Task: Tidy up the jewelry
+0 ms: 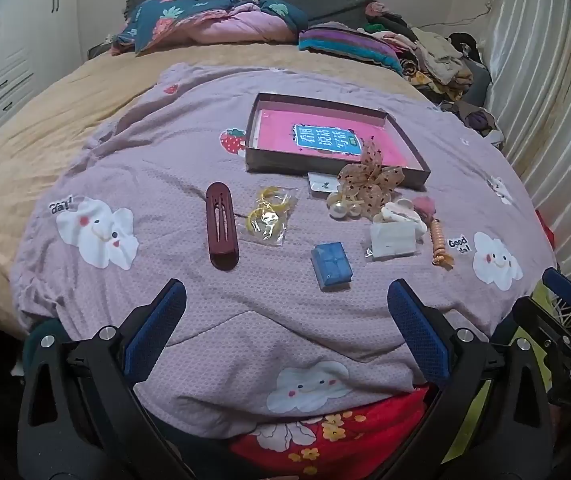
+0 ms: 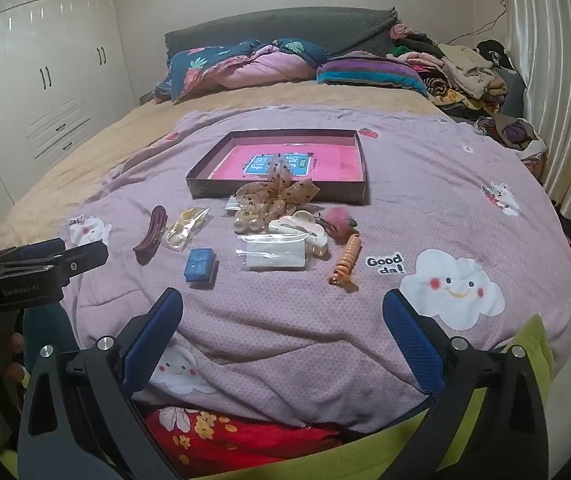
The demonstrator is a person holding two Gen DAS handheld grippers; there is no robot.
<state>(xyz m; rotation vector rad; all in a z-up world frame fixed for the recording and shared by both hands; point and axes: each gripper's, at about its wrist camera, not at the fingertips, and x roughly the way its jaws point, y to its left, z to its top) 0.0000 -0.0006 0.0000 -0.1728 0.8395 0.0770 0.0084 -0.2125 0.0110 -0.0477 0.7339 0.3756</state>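
A brown cardboard tray (image 1: 413, 148) (image 2: 359, 152) with a pink book inside lies on the lilac blanket. In front of it lie jewelry pieces: a maroon hair clip (image 1: 222, 225) (image 2: 150, 234), a bag of yellow earrings (image 1: 269, 216) (image 2: 187, 226), a small blue box (image 1: 331, 266) (image 2: 200, 266), a dotted bow (image 1: 369, 178) (image 2: 277, 194), pearl pieces (image 1: 343, 208), a white claw clip (image 1: 399, 210) (image 2: 305, 226), a white packet (image 1: 391, 242) (image 2: 273, 256) and an orange spiral clip (image 1: 439, 242) (image 2: 347, 262). My left gripper (image 1: 285, 324) and right gripper (image 2: 283, 328) are open, empty, hovering near the bed's front edge.
Pillows and a folded quilt (image 2: 253, 64) lie at the headboard. A clothes pile (image 2: 465, 68) sits at the back right by the curtain. White wardrobes (image 2: 45, 80) stand on the left. A red floral cloth (image 1: 325, 436) hangs at the front edge.
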